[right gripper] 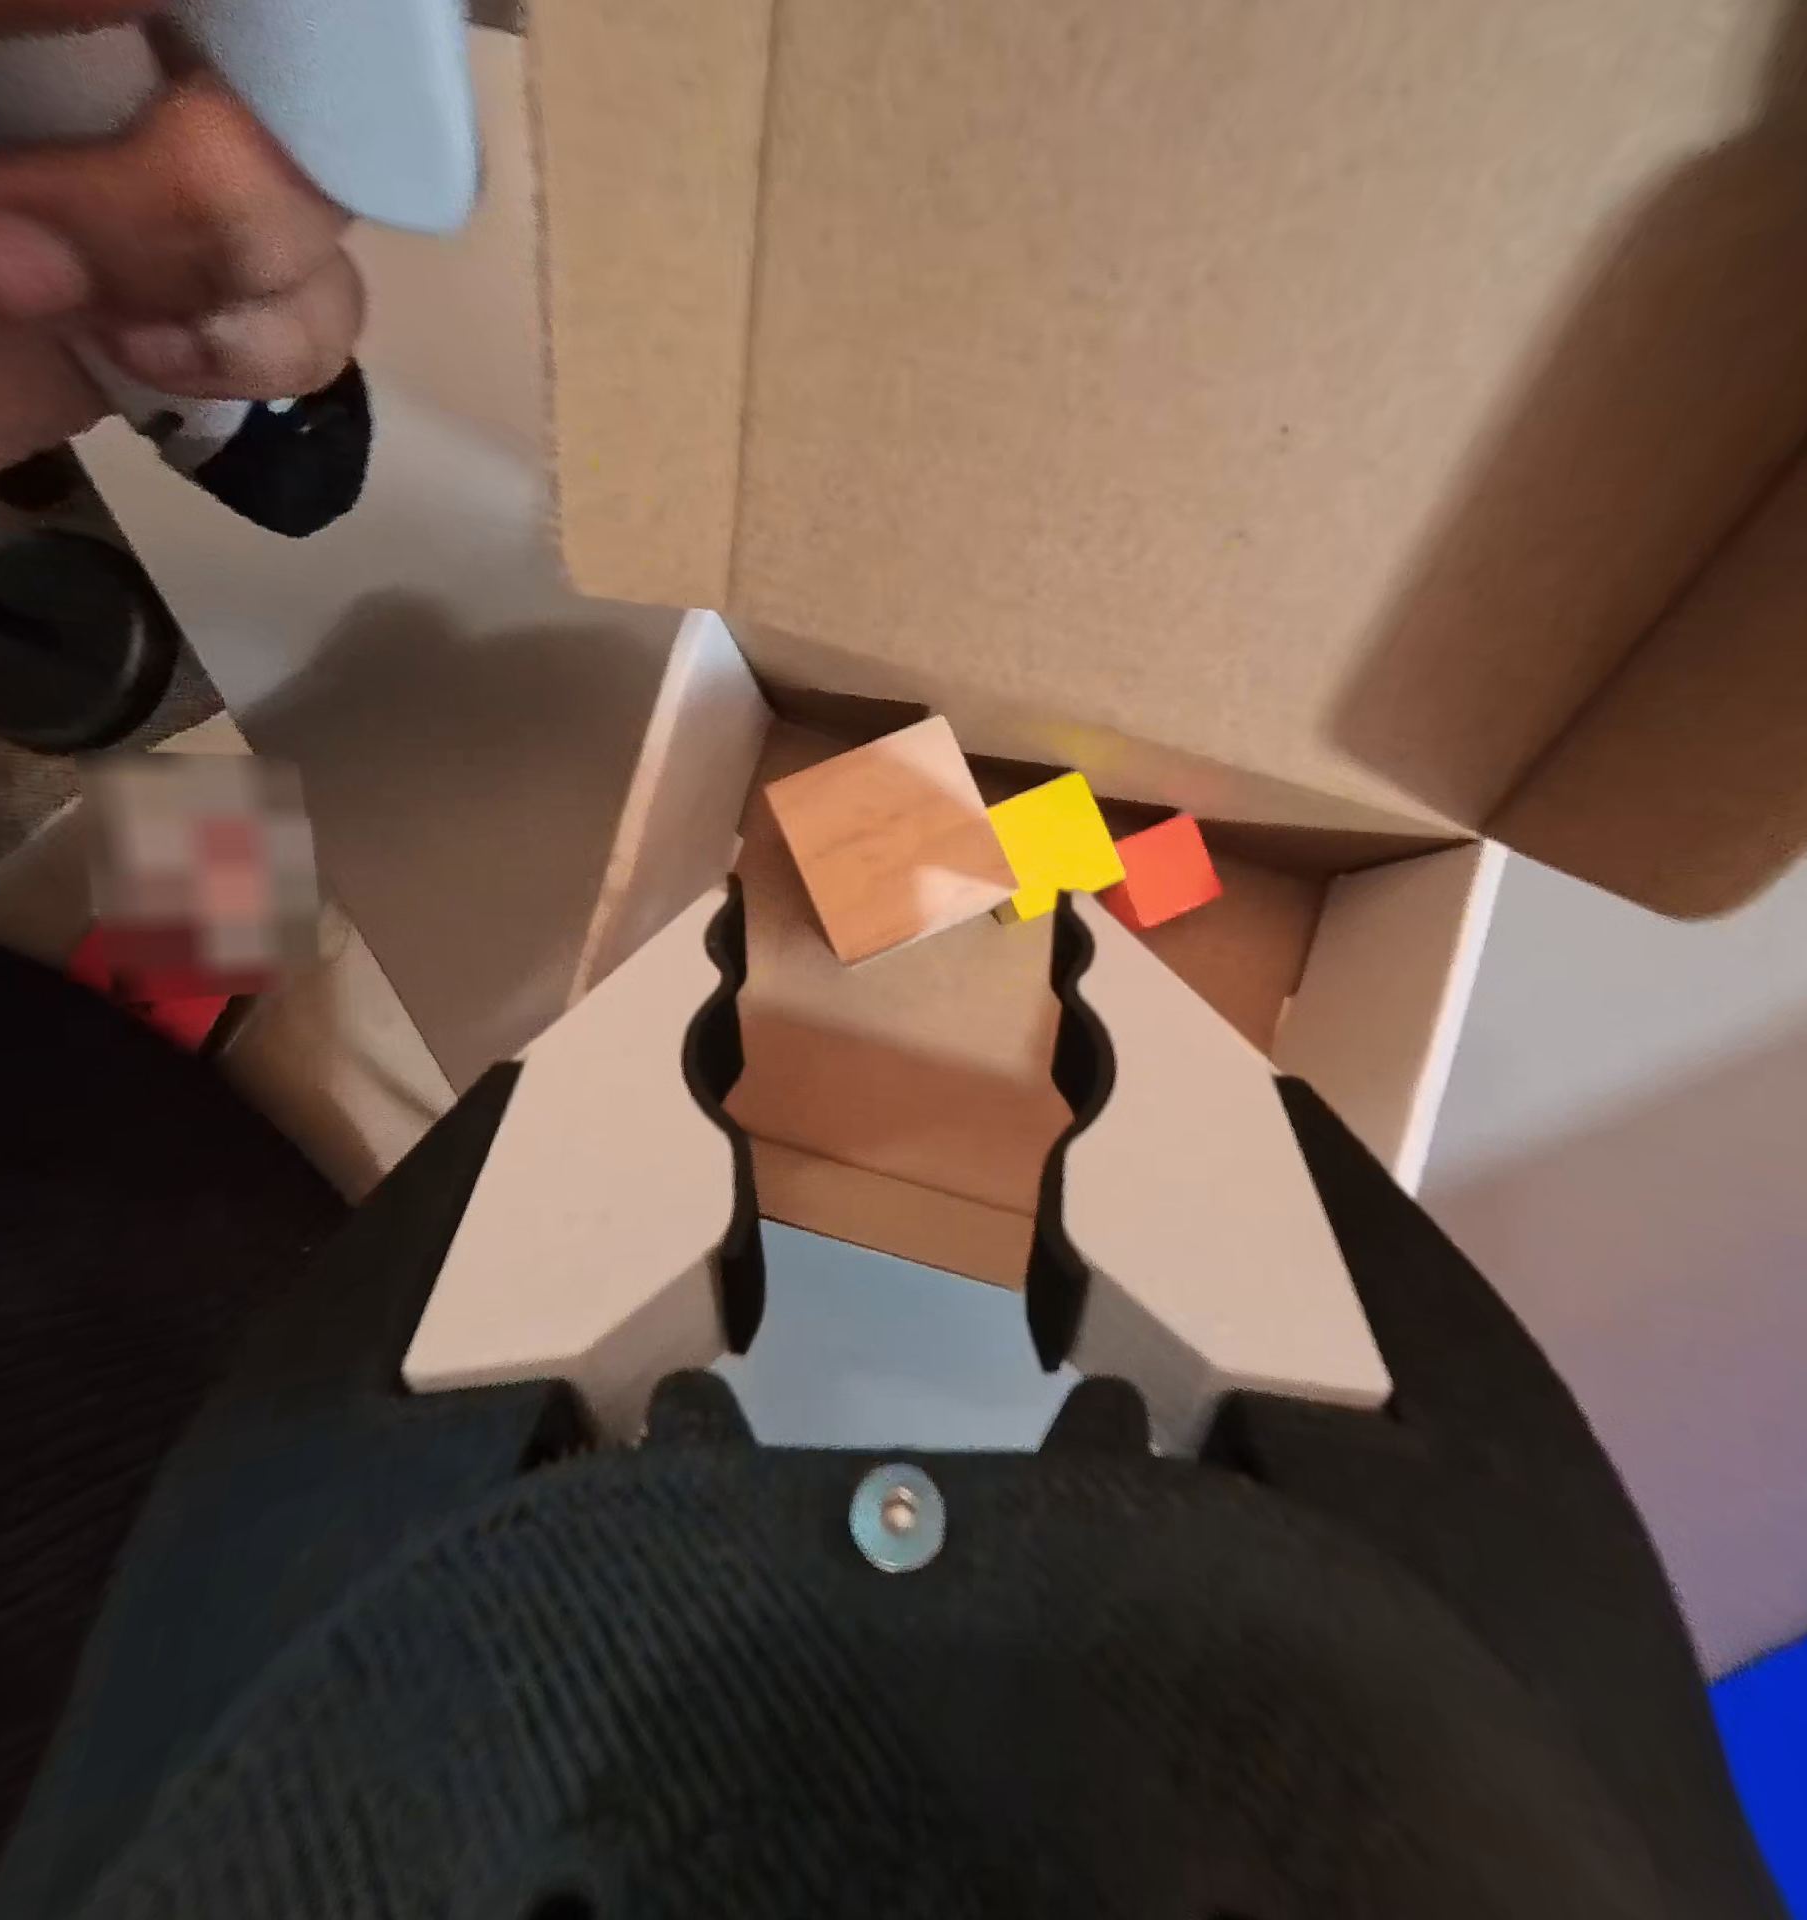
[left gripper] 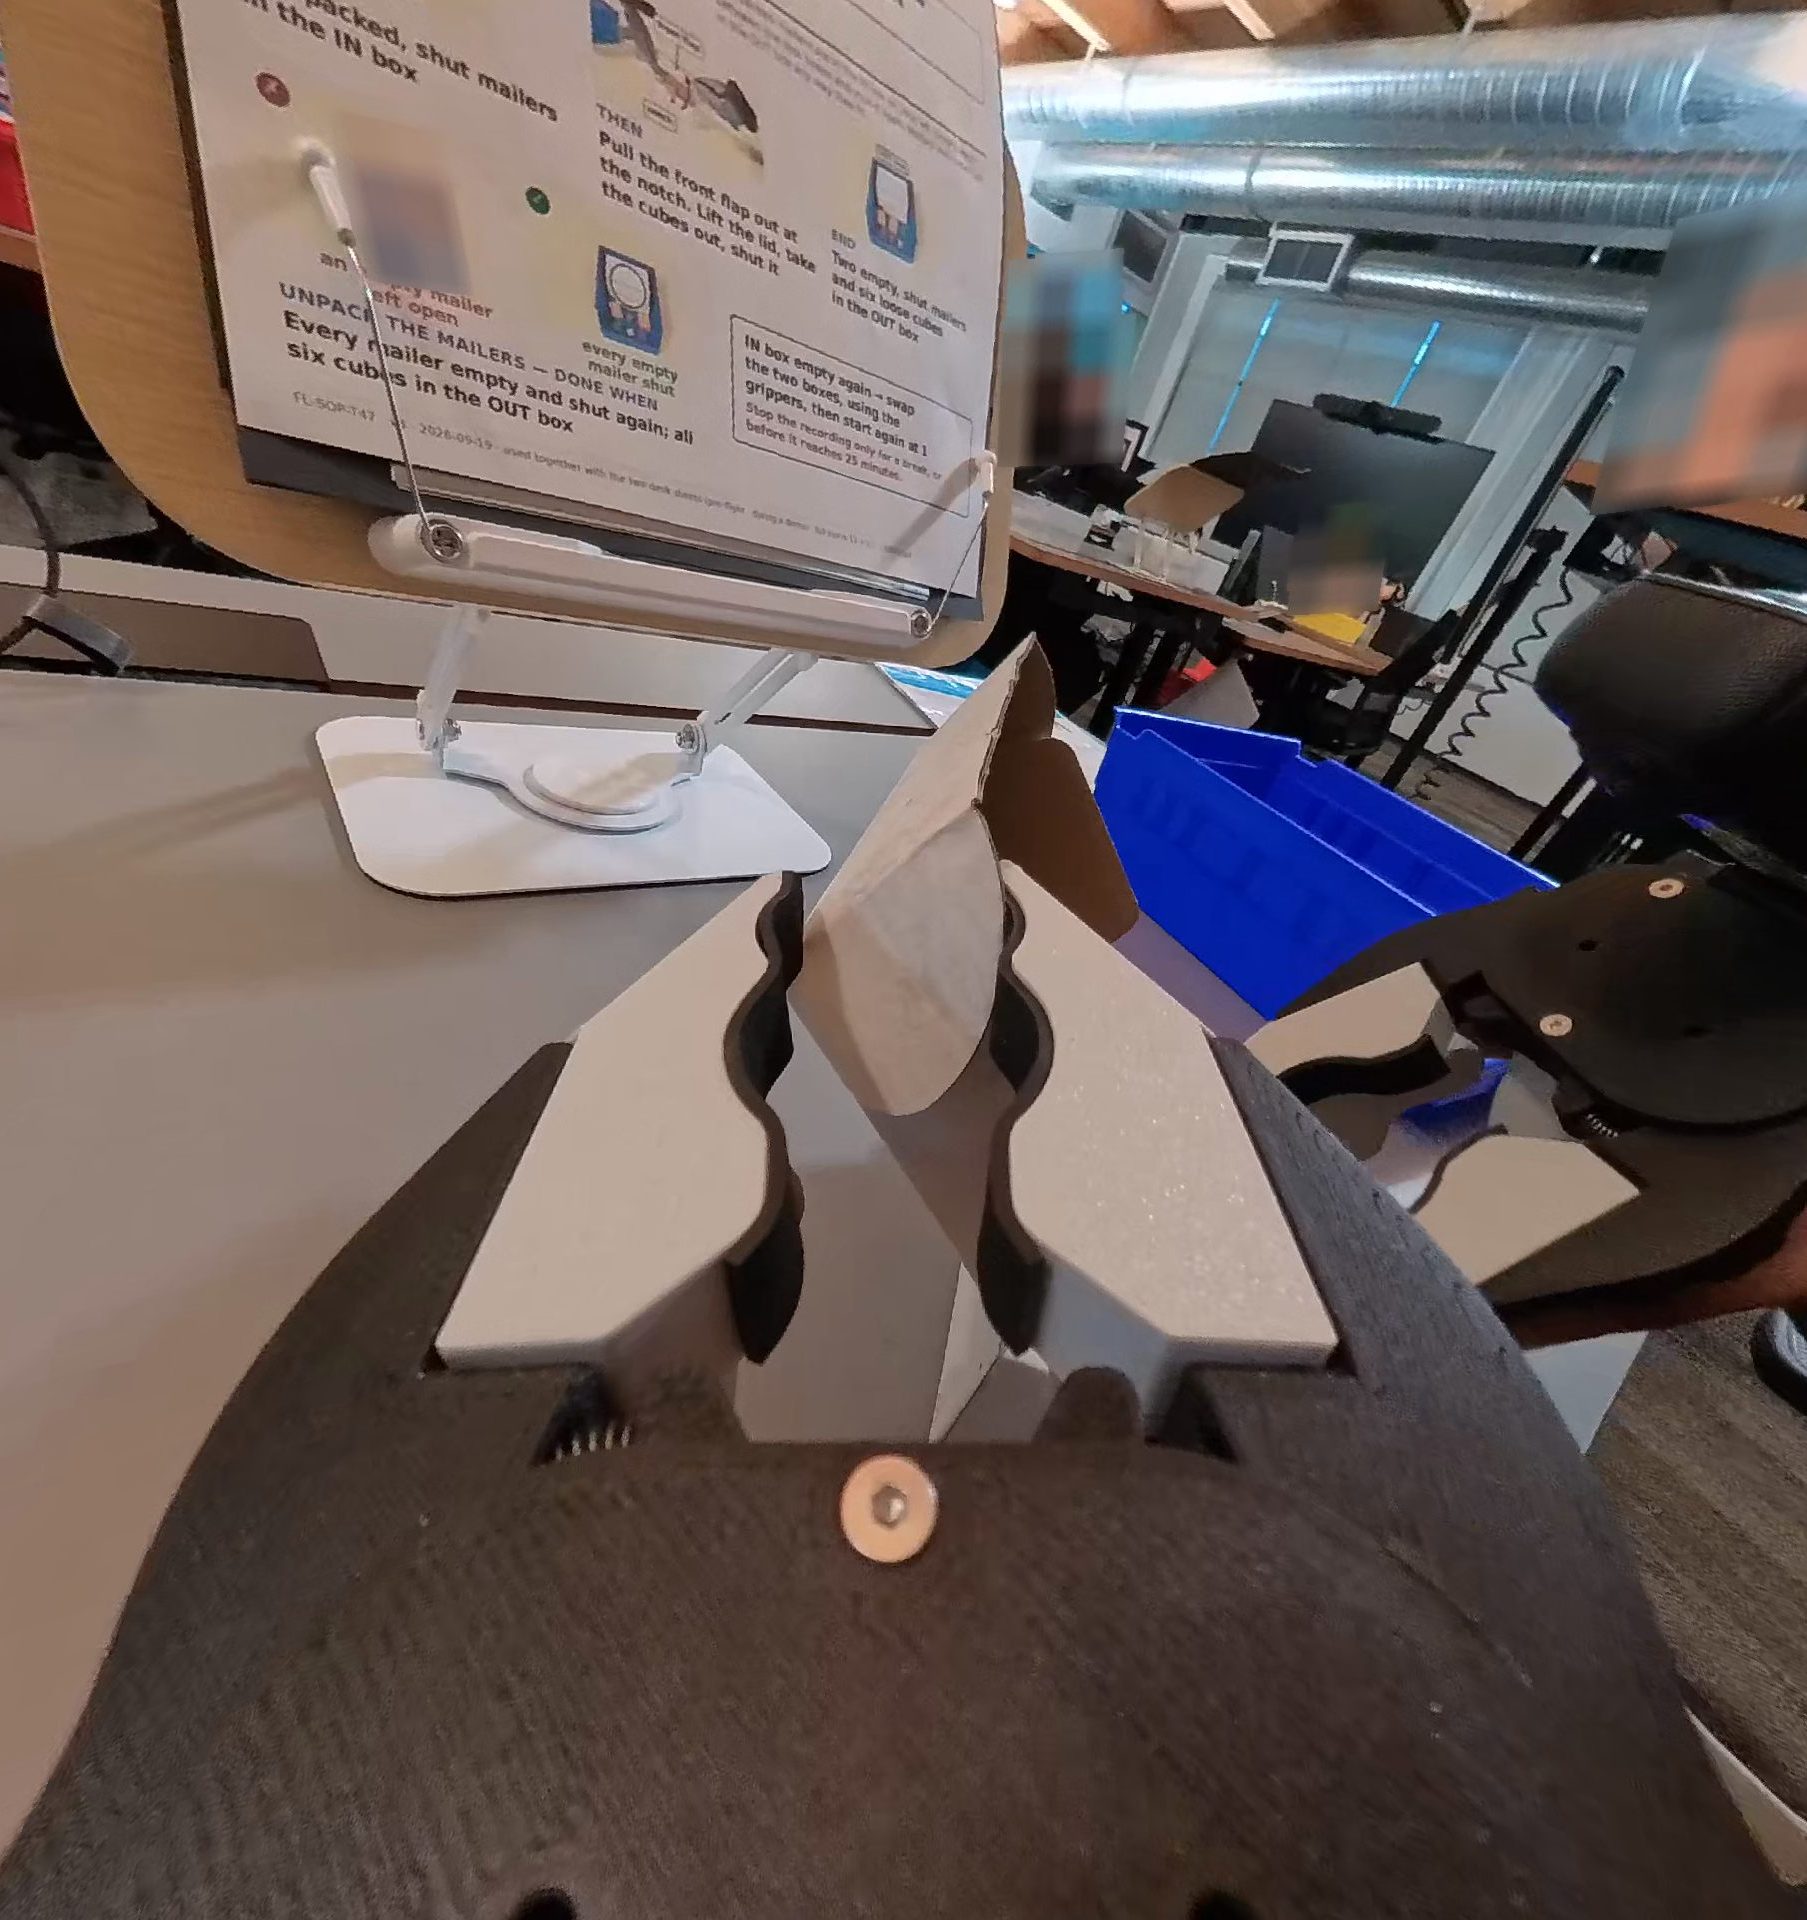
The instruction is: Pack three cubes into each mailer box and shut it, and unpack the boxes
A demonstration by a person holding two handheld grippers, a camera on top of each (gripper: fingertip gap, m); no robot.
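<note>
Mailer box [right gripper: 1398, 1039] holds three cubes [right gripper: 1055, 847]; left gripper [left gripper: 899, 997] pinches — seemingly — its lid [left gripper: 920, 894]; right gripper [right gripper: 894, 925] wide.

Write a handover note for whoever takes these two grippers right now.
Left gripper: shut on the raised white cardboard lid flap, holding the white mailer box open.
Right gripper: open, empty, at the box mouth.
Inside: plain wooden cube, yellow cube, red cube.
Blue plastic bin beside the box.
Packing or unpacking: cannot tell. Either lift the cubes out or shut the lid.
</note>
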